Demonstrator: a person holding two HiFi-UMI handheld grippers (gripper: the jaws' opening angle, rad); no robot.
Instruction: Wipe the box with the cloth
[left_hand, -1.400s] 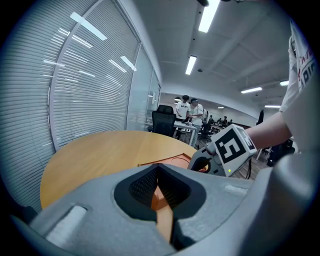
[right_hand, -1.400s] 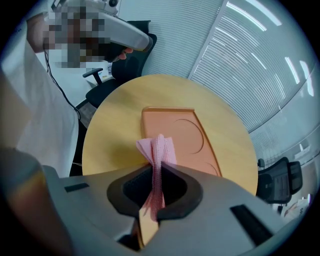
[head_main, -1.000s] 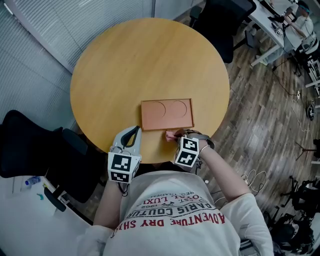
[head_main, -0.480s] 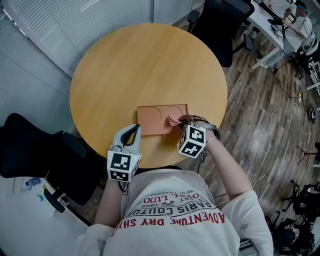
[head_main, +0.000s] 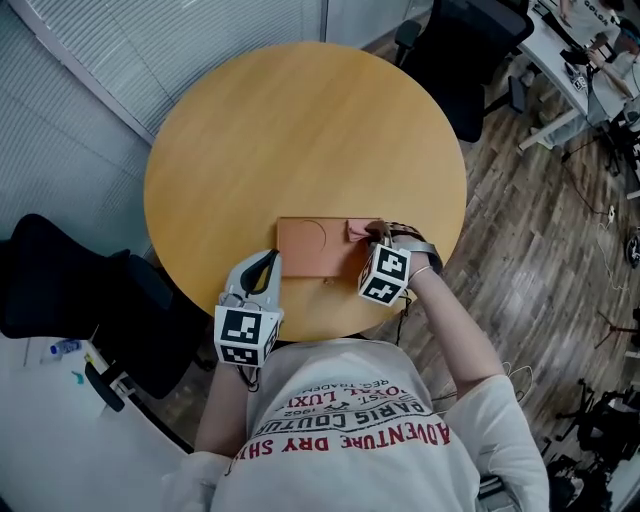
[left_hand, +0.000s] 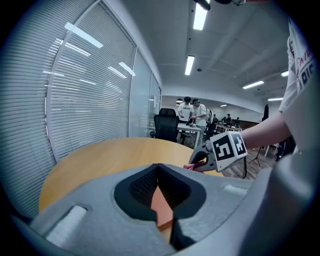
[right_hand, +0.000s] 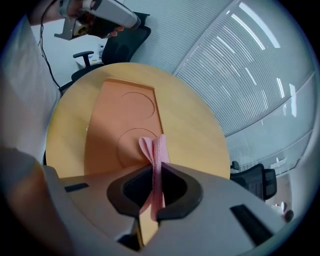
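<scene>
Cloth (right_hand: 154, 150), pink, pinched tight in the right gripper (right_hand: 157, 172) — plain only in that gripper's view — lies on the orange box (right_hand: 115, 115); left gripper (left_hand: 158, 172) clenched, empty.

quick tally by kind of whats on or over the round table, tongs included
box: 1
cloth: 1
tongs: 2, the left tongs at the box's near left corner and the right tongs shut on the cloth
total: 4
</scene>
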